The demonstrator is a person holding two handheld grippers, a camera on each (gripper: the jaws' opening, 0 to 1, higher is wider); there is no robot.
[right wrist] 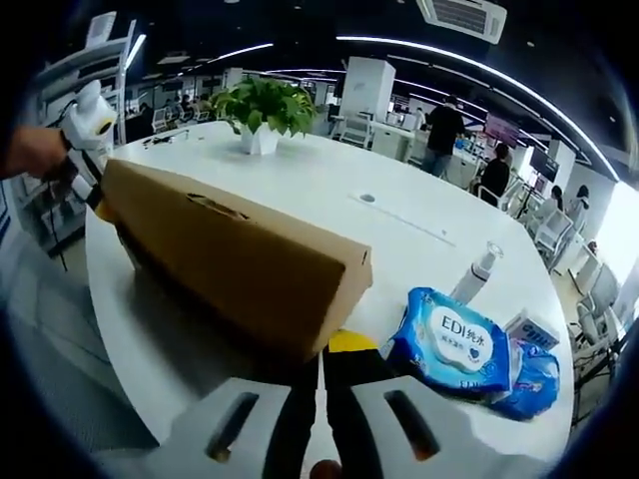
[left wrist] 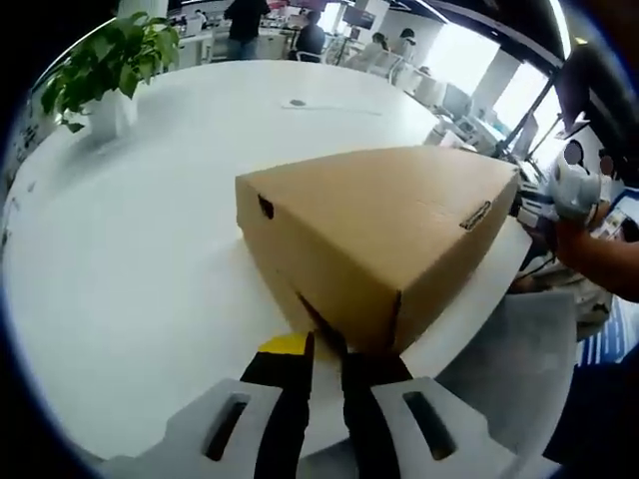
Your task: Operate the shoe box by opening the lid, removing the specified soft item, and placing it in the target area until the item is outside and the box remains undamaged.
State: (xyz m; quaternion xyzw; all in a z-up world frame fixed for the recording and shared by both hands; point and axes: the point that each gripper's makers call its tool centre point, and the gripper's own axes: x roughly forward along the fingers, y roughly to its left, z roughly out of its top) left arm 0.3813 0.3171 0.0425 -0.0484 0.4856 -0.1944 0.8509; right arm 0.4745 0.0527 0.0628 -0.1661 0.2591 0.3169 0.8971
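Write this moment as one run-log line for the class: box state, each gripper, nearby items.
shoe box: lid closed, on white table | left gripper: shut at box corner | right gripper: shut at box end | wipes pack: beside box

straight ahead of the left gripper (left wrist: 325, 351) the box (left wrist: 384, 235) blocks the way, its near corner just at the jaw tips. to that gripper's left the table (left wrist: 130, 279) lies open and wide, with a plant (left wrist: 110, 60) far off at the back. to its right the table edge falls away, and the other gripper (left wrist: 574, 185) stands at the box's far end.

ahead of the right gripper (right wrist: 324, 364) the box (right wrist: 230, 254) also bars the path. to its right a wipes pack (right wrist: 449, 344), a second pack (right wrist: 534, 384) and a bottle (right wrist: 474, 271) crowd the surface; beyond them the table (right wrist: 329, 190) is open up to the plant (right wrist: 262, 110).
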